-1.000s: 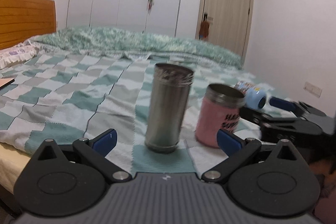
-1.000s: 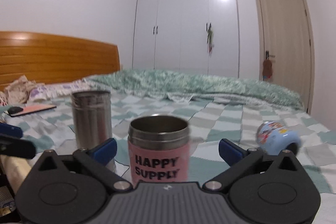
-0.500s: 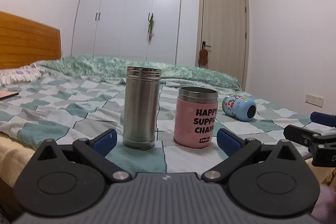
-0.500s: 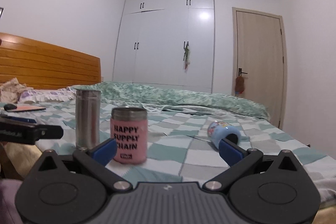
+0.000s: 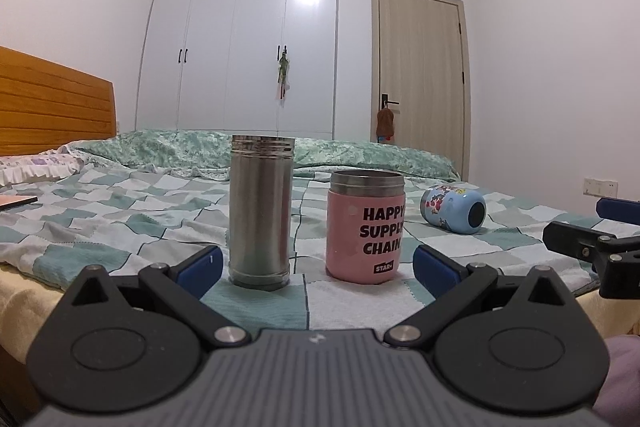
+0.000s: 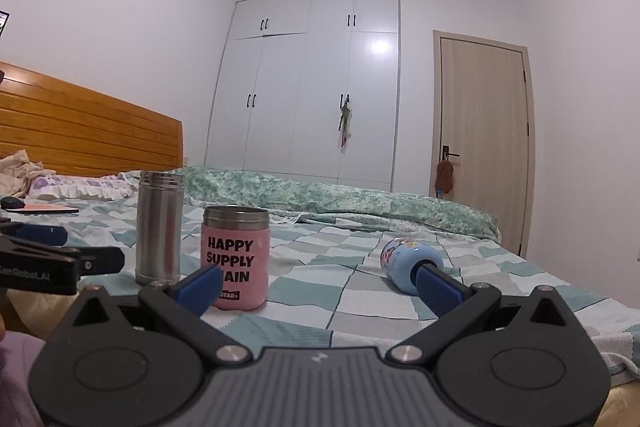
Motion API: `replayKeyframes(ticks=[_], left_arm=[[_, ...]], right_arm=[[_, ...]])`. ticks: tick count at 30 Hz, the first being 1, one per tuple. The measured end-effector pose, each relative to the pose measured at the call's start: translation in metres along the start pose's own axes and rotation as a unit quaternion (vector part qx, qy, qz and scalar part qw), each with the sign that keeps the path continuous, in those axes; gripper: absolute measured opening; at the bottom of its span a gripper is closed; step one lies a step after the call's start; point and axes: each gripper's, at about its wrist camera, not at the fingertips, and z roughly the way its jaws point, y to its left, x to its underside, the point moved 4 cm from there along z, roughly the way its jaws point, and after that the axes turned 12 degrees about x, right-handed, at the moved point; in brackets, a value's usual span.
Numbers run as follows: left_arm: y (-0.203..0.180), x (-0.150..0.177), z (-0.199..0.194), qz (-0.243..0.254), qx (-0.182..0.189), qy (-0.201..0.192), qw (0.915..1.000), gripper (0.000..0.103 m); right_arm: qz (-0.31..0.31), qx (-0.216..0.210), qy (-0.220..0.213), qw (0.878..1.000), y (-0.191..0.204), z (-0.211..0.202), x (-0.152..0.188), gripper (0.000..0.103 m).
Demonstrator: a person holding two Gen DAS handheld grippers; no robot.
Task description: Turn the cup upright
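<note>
**Two cups stand, one lies tipped**

Left to right on the bed (image 5: 120,211): steel cup (image 5: 260,211) and pink cup (image 5: 366,227) upright, blue cup (image 5: 452,215) on its side. Left gripper (image 5: 316,263) and right gripper (image 6: 318,283) are spread, empty, held short of the cups. Approach seems in hand; next, the right must close around the blue cup.

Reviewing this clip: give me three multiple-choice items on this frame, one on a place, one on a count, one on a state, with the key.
1. Where is the blue cup relative to the pink cup?
A. Left of it
B. Right of it
C. Stacked on it

2. How many cups stand upright on the bed?
A. One
B. Two
C. Three

3. How are the right gripper fingers?
A. Spread, empty
B. Shut on the pink cup
C. Shut on the blue cup

Key: B, it lies right of the pink cup; B, the steel cup and the pink one stand; A, nothing between the fingers.
</note>
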Motion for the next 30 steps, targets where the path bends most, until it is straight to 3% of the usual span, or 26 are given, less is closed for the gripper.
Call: replayKeyframes(ticks=[30], left_arm=[[0.0006, -0.0006, -0.0054, -0.001, -0.001, -0.01, 0.9999, 0.103]], right_arm=[[-0.008, 0.003, -0.002, 1.0, 0.004, 0.002, 0.0017, 0.103]])
